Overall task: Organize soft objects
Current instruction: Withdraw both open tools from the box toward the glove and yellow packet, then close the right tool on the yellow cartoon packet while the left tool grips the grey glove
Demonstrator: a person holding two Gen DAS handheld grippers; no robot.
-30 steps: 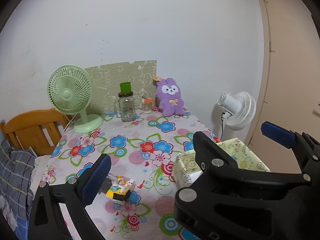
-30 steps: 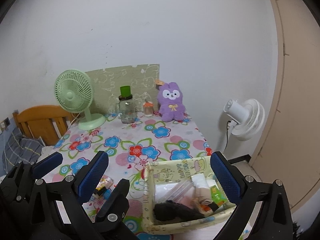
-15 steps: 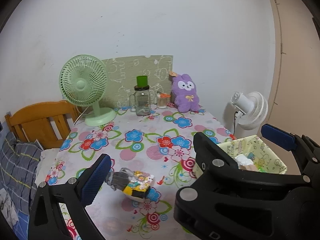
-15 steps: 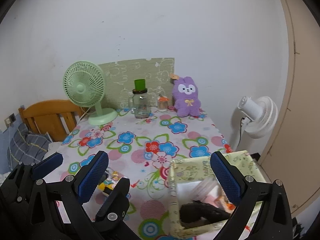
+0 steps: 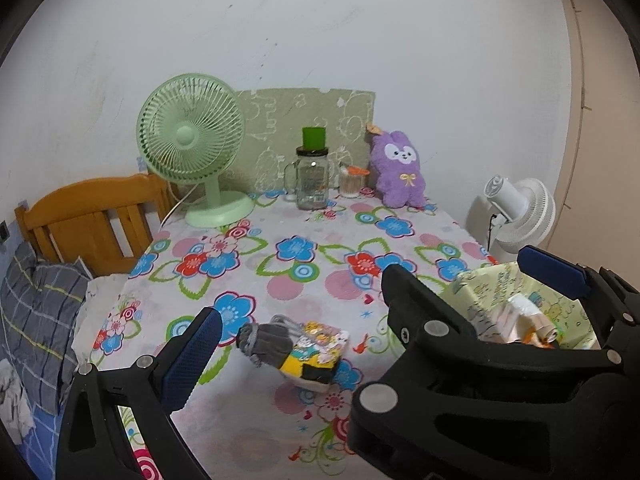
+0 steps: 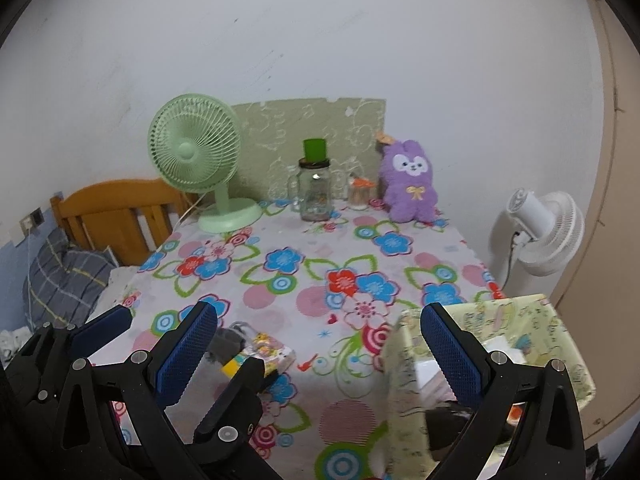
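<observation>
A pack of socks (image 5: 298, 346), grey at one end with a yellow cartoon label at the other, lies flat on the flowered counter (image 5: 280, 264) near its front edge. To its right, apart from it, stands a pale yellow-green fabric bin (image 6: 532, 322) holding white and dark soft items. The left tongs (image 5: 360, 308) hover above the counter, spread wide with nothing between them, the socks just ahead of the left fingertip. The right tongs (image 6: 316, 344) are likewise wide open and empty, straddling the gap between socks and bin. At the back stand a green fan (image 5: 192, 144), a glass jar (image 5: 312, 180) and a purple plush rabbit (image 5: 400, 168).
</observation>
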